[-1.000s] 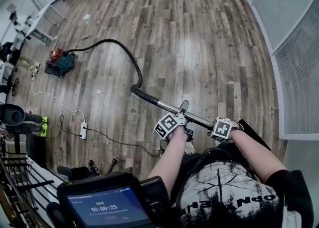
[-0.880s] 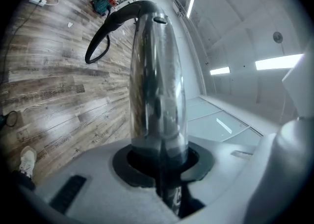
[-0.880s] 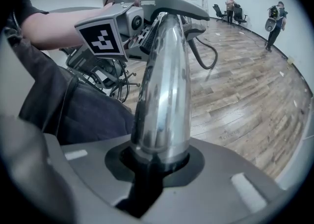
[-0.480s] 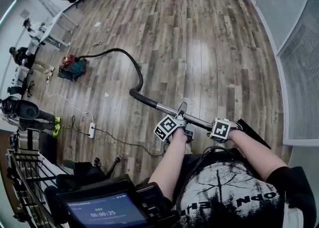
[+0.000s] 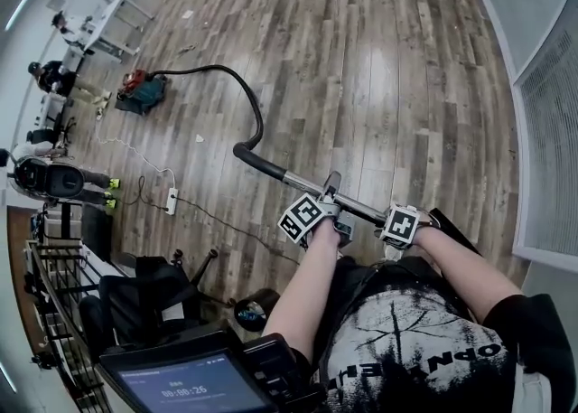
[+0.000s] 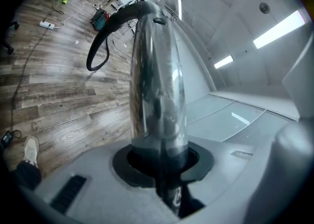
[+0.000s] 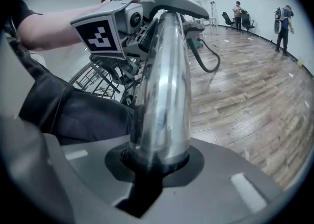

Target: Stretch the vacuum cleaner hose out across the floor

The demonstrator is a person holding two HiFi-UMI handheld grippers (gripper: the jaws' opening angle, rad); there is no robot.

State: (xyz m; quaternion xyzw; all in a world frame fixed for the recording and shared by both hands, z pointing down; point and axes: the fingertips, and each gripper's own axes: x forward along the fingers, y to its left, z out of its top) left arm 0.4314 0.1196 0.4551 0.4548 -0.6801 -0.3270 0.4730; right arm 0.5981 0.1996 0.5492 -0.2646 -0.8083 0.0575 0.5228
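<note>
**A:** You are squeezing the shiny tube (image 5: 302,186) with your right gripper (image 5: 399,223) and left gripper (image 5: 330,206).

**B:** The hose (image 5: 256,113) is bending from the tube's far end to the vacuum cleaner (image 5: 142,93). Your left gripper is sitting nearer it, so pulling away looks best.

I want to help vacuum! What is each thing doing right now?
hose: mostly on the floor in a big curve, not straight yet.
metal tube: lifted, held by both grippers.
left gripper: shut on the metal tube.
right gripper: shut on the metal tube.
vacuum cleaner: sitting on the floor, hose attached.
power strip: lying on the floor, cords attached.
</note>
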